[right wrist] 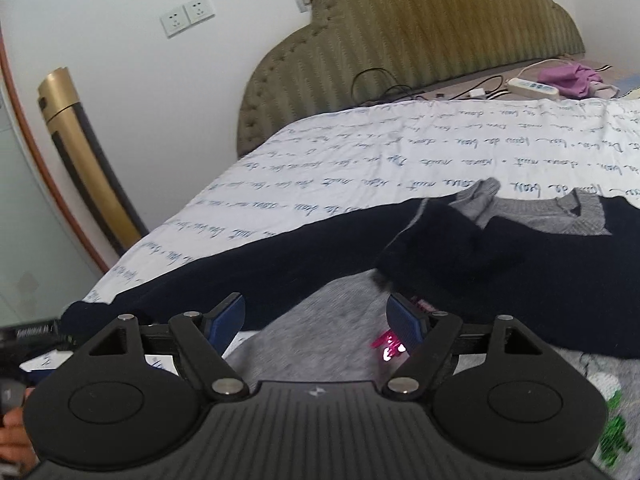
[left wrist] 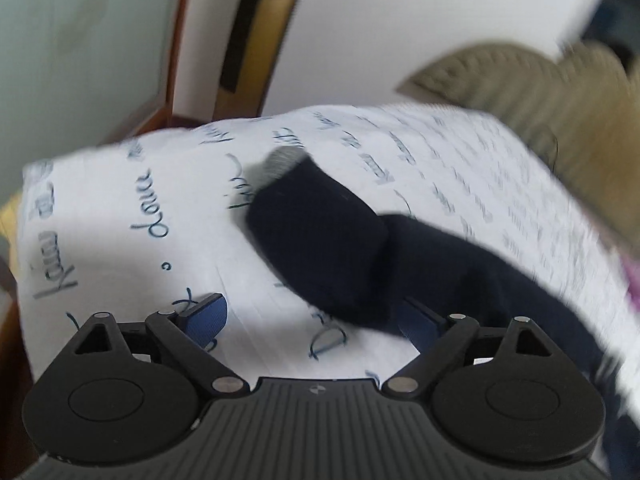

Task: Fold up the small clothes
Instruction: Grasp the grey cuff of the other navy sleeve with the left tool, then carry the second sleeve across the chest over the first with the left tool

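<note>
A dark navy sweater (right wrist: 500, 256) with a grey collar and cuffs lies on a white bedsheet (right wrist: 360, 152) printed with handwriting. One sleeve (right wrist: 224, 256) stretches left; the other sleeve (right wrist: 452, 224) is folded over the body, its grey cuff up. My right gripper (right wrist: 320, 316) is open and empty above the sweater's grey lower part. In the left wrist view, the navy sleeve (left wrist: 320, 236) with a grey cuff lies on the sheet (left wrist: 120, 248). My left gripper (left wrist: 316, 316) is open just before it; the sleeve covers part of the right finger.
A padded olive headboard (right wrist: 420, 40) stands behind the bed. A power strip (right wrist: 532, 88), cables and purple cloth (right wrist: 568, 76) lie near it. A gold and black stand (right wrist: 84, 160) leans at the wall on the left. The left wrist view is blurred.
</note>
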Demonstrator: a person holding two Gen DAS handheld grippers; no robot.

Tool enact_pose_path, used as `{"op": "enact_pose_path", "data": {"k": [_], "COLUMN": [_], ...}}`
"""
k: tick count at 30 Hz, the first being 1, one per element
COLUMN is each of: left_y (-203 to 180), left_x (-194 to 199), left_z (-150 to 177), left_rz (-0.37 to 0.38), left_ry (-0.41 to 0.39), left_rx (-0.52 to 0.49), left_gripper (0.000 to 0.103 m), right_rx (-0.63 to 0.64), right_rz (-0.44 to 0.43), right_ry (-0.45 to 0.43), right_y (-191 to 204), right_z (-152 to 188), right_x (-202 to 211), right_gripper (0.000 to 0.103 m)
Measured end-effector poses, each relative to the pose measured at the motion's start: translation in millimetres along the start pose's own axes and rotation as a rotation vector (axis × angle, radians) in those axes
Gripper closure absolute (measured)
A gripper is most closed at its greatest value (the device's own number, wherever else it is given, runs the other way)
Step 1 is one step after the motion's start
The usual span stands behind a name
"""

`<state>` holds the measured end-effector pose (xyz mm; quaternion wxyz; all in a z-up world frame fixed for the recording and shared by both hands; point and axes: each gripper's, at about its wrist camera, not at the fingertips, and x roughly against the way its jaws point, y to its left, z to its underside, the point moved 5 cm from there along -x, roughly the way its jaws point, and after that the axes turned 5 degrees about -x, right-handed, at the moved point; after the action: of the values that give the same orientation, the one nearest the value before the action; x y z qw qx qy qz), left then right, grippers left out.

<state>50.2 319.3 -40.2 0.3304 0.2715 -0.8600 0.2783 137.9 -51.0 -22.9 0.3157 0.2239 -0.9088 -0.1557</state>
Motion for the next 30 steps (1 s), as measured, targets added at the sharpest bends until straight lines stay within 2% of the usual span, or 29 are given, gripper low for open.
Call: {"op": "enact_pose_path", "data": {"k": [5,9,11,13,14,15,16,19,24,25,26,28,30], "left_y": [7.8,16.3,20.6,21.4,21.6,21.3,20.8,17.5,14.2,11.8,10.2,6.0,-2.0], "left_x": [-8.4,-16.0,-18.9,-21.5,-22.6,-24.6,-25.6,-22.4,-2.5,-2.7,-5.8,-16.5,-22.4], "left_z": [-7.5,-16.5,-21.4,-26.6,-29.0,-31.7,-34.4,-45.5,-79.8,-83.8,-86.7,-85.6,-83.2], "left_rz": [0.037,0.041,0.022,-0.005,-0.009,-0.012,-0.012,-0.039,-0.136,-0.152,-0.172,-0.188,-0.207], "left_ry": [-0.039,-0.092,-0.108,-0.115,-0.110,-0.103,-0.099,-0.119,-0.287,-0.302,-0.301,-0.256,-0.232], "left_rx": [0.118,0.225,0.255,0.267,0.271,0.276,0.274,0.231,0.114,0.080,0.056,0.027,-0.006], "left_gripper": [0.011,0.024,0.034,0.060,0.069,0.090,0.093,0.096,0.096,0.096,0.096,0.096,0.097], "right_rx": [0.018,0.005,0.001,-0.003,-0.003,-0.002,0.000,-0.002,-0.006,-0.009,-0.013,-0.003,0.021], "right_rz": [0.013,0.017,0.023,0.026,0.026,0.026,0.028,0.034,0.049,0.054,0.058,0.073,0.102], "right_ry": [0.001,0.000,0.002,0.004,0.005,0.006,0.008,0.016,0.021,0.025,0.037,0.082,0.111], "right_y": [5.7,3.0,1.0,0.0,-0.7,-1.6,-2.2,-5.2,-13.6,-15.7,-17.8,-20.5,-20.9], "right_z": [5.6,9.8,11.3,12.0,12.6,12.9,13.4,14.9,18.0,18.7,19.9,24.2,29.4], "right_x": [3.2,5.2,6.0,6.2,6.6,7.0,6.8,6.2,5.2,4.0,1.4,-6.3,-10.6], "right_gripper": [0.025,0.025,0.025,0.025,0.025,0.025,0.025,0.025,0.025,0.025,0.025,0.018,0.018]}}
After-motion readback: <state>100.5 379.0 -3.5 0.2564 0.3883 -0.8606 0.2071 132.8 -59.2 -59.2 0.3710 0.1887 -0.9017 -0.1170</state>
